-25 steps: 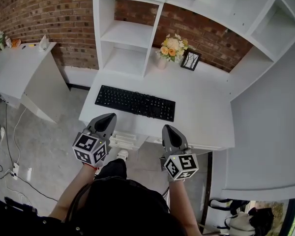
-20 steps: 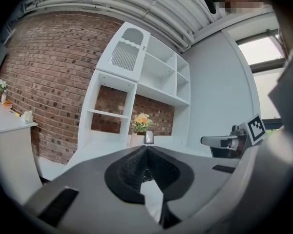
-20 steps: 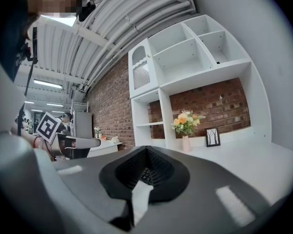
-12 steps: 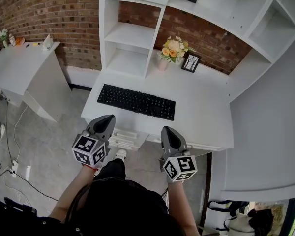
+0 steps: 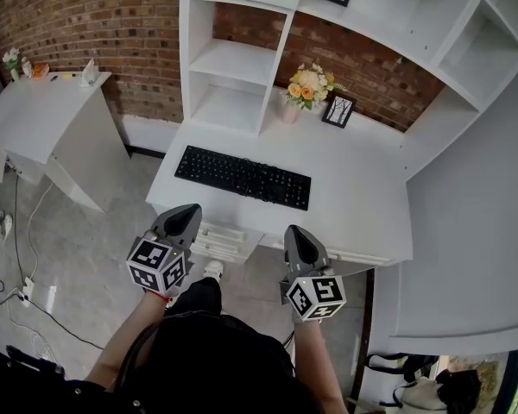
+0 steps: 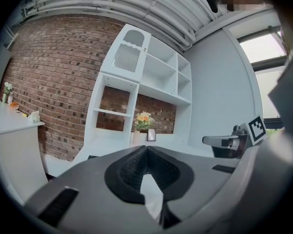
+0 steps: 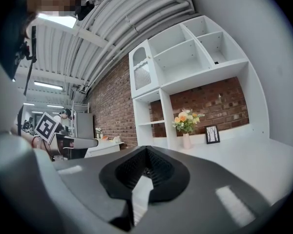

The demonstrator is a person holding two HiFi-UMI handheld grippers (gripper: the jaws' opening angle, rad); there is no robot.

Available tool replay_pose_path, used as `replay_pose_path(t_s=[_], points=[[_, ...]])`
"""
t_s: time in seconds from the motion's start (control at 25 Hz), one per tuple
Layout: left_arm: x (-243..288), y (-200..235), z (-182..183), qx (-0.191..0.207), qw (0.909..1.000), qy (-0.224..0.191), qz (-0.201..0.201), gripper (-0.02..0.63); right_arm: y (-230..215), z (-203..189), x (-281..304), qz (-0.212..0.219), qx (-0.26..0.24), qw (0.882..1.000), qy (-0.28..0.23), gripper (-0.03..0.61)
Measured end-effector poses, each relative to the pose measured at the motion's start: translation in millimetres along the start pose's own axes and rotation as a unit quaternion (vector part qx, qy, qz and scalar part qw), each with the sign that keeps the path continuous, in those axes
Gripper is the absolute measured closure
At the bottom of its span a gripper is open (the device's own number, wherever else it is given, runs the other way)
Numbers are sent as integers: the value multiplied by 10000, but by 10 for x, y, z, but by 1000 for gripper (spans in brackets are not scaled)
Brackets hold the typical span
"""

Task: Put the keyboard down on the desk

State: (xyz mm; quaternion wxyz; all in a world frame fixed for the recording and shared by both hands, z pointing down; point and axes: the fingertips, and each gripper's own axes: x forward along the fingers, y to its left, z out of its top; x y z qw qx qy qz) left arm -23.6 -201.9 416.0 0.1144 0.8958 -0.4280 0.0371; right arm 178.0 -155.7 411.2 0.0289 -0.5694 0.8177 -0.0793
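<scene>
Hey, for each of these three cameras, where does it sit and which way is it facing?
Head view: on the person's head, looking steeply down at the desk and keyboard; shows both forearms, the left gripper and right gripper.
Left gripper view: rides the left gripper, looking forward along its shut jaws at the shelves and brick wall; right gripper at right.
Right gripper view: rides the right gripper, facing likewise along shut jaws; left gripper at left.
Shared: all three show the flowers beside the picture frame.

Left gripper (image 5: 182, 218) and right gripper (image 5: 295, 238) side by side, jaws closed, empty, pointing forward
</scene>
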Motion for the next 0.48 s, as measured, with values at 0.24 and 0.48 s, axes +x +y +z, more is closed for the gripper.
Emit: replay_pose_path(t_s=[0.24, 0.48], points=[[-18, 36, -30, 7, 10000, 51, 53, 618, 8, -78, 12, -2, 98, 9999, 41, 577], [16, 57, -42, 10, 10000, 63, 62, 618, -18, -120, 42, -8, 142, 9999, 78, 577]])
